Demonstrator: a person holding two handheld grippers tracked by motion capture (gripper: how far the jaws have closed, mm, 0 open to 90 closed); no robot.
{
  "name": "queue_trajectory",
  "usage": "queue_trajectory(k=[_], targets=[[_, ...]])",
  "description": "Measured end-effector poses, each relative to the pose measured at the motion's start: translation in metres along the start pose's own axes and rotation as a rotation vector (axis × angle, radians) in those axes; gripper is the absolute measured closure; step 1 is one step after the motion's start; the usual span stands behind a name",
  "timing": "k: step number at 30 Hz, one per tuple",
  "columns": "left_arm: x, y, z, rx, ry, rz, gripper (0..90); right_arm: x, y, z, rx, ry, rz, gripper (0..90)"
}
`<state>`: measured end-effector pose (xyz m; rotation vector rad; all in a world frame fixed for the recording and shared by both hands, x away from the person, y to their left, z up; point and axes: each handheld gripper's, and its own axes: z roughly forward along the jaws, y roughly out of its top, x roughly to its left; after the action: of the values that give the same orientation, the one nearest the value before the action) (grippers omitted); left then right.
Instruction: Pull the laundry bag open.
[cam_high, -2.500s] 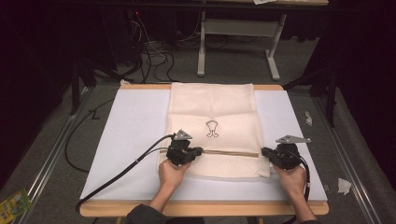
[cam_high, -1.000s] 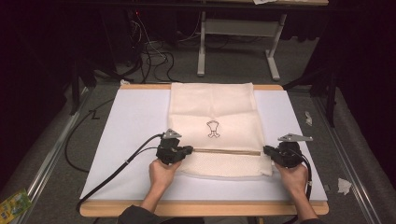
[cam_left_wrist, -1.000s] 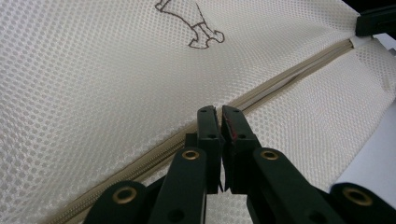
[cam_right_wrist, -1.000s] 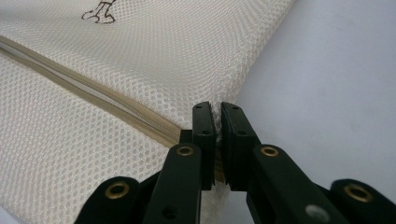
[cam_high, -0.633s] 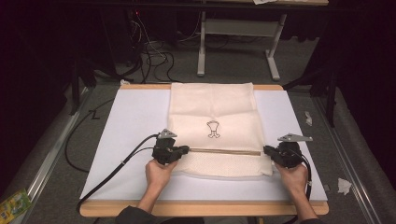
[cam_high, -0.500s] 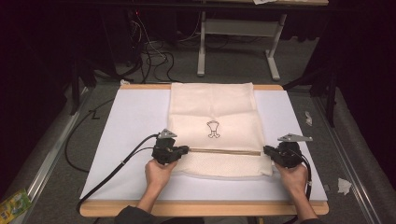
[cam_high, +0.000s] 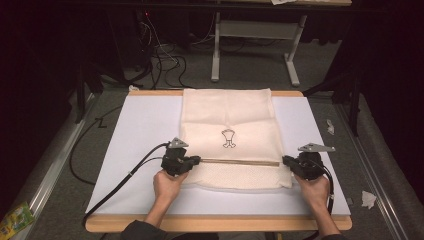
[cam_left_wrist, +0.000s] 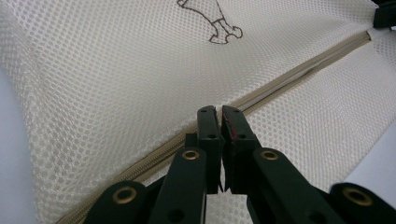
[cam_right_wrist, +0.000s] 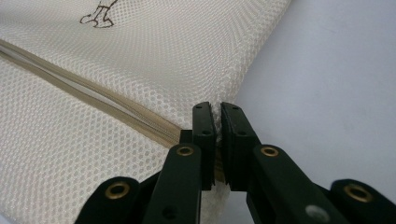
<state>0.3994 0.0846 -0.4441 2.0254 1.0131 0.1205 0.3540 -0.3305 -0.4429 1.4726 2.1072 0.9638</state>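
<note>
Here is the cream mesh bag (cam_high: 227, 137) lying flat in the middle of the white desk (cam_high: 140, 130), a small outline drawing (cam_high: 228, 138) on its upper panel and a tan zipper (cam_high: 240, 161) running straight across it nearer the person. The left gripper (cam_high: 196, 160) sits at the zipper's left end, its hand (cam_high: 169, 184) just behind it. In the left gripper view the jaws are pressed together with only a sliver between them, right on the zipper line (cam_left_wrist: 280, 84); they seem to pinch something at the zipper, though the tips hide exactly what. Over on the other side, the right gripper (cam_high: 285, 161) is at the bag's right edge, where the zipper ends. In the right gripper view its jaws are closed tight on the mesh at that corner seam (cam_right_wrist: 215, 105), fabric bunched up between the pads. Black cables (cam_high: 115, 187) trail off the desk to the left.
</note>
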Motion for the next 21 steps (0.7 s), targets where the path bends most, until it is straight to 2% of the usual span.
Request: queue_trajectory(k=[21], targets=[[0.0038,-0.0018,-0.0006,0.003,-0.001,-0.006,87.2,0.0018,0.0028,-0.0021,-0.009,-0.008,-0.014,86.0]])
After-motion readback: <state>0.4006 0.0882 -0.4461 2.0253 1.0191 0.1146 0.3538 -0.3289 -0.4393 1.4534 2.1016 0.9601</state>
